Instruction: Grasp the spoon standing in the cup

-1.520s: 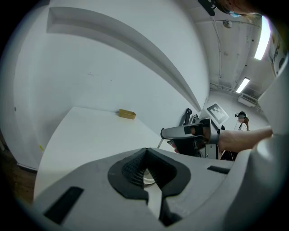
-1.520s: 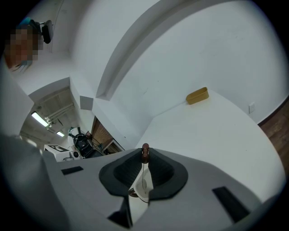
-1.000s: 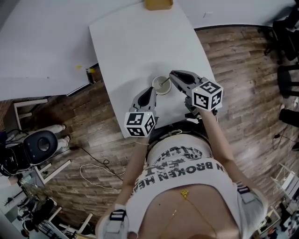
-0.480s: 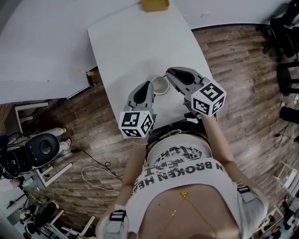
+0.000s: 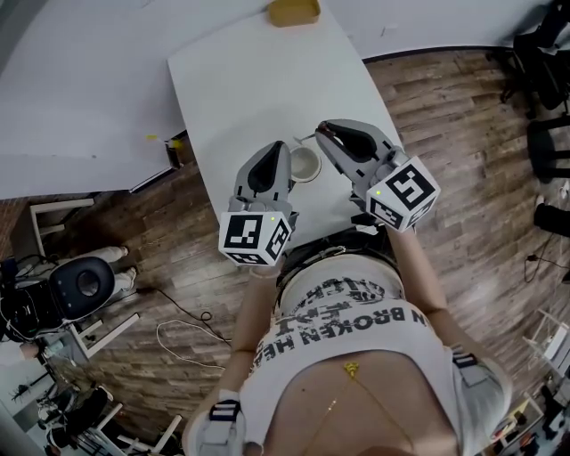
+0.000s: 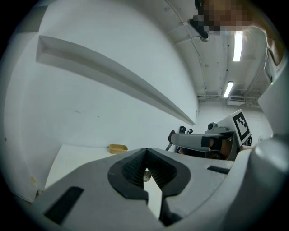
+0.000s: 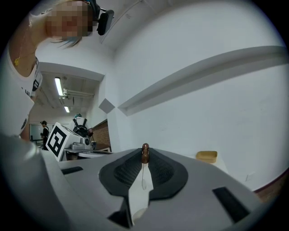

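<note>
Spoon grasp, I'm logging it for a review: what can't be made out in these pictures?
Spoon bowl end: right gripper view, hidden behind the right gripper's own body; head view, too small.
Cup contents: head view, too small.
Grey speck behind the left gripper's shut jaws: left gripper view, too small to name.

I see a small tan rectangular tray (image 5: 295, 12) at the far end of the white rectangular table (image 5: 258, 89). On the wood-plank floor (image 5: 463, 134), a loose white cable (image 5: 183, 334) lies near a black round-seated chair (image 5: 82, 278).
</note>
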Action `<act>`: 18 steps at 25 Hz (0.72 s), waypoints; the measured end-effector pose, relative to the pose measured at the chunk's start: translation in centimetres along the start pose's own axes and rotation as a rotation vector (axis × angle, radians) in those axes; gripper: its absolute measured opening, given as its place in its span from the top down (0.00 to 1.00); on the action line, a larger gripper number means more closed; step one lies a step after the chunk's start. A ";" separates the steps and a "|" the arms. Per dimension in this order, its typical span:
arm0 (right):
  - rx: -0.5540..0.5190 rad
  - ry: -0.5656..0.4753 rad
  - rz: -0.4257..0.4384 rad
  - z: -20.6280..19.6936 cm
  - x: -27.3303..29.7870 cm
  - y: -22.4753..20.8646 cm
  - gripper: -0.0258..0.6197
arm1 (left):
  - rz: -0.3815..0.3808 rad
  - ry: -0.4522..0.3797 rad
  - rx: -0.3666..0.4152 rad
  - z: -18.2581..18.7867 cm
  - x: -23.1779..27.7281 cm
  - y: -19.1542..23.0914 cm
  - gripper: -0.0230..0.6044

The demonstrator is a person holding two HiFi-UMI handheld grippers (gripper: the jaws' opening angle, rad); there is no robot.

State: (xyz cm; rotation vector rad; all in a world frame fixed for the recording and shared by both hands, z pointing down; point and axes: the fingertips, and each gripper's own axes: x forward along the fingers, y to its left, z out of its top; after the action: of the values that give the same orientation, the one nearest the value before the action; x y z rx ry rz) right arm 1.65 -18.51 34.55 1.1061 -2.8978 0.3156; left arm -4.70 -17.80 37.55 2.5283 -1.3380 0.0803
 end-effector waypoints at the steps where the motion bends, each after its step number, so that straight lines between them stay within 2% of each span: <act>1: -0.013 -0.009 -0.002 0.4 -0.1 0.1 0.90 | 0.001 -0.009 0.011 0.5 0.0 -0.1 0.96; 12: -0.166 -0.095 -0.042 4.4 -0.9 1.3 0.90 | -0.005 -0.094 0.103 4.7 -0.2 -1.5 0.96; 18: -0.205 -0.135 -0.052 5.7 -1.2 1.9 0.90 | -0.006 -0.115 0.143 5.7 -0.5 -2.2 0.96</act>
State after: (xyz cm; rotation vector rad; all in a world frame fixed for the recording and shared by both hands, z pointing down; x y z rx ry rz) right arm 1.59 -17.45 28.50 1.2081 -2.9248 -0.0598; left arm -3.64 -17.72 31.52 2.6926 -1.4143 0.0307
